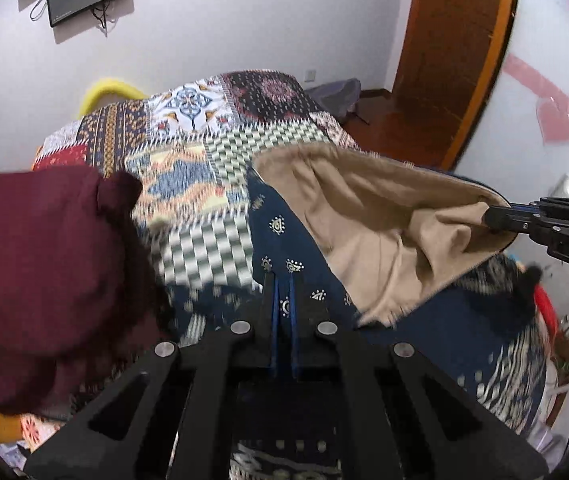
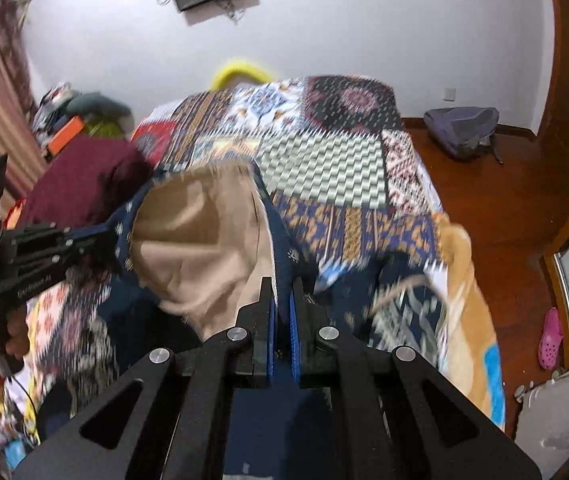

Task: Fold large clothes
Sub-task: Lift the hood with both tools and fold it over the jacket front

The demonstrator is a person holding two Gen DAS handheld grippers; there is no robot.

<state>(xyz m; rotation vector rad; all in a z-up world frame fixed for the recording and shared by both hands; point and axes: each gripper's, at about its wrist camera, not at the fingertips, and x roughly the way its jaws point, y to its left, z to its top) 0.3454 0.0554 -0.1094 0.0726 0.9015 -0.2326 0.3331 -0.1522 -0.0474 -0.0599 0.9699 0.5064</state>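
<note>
Navy patterned garment (image 1: 284,236) with tan lining (image 1: 368,216), lifted above the near edge of the patchwork bed (image 1: 220,136). Clenched on its hem by left gripper (image 1: 283,276) and right gripper (image 2: 283,284). Maroon cloth (image 1: 44,264) heaped at bed's left edge.

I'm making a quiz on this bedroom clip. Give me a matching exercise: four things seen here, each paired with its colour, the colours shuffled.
Things:
1. lining of the held garment
2. bunched cloth at the bed's left side
3. shoe on the floor
4. curved object behind the bed

Colours:
A. pink
B. yellow
C. tan
D. maroon

Pairs: 1-C, 2-D, 3-A, 4-B
</note>
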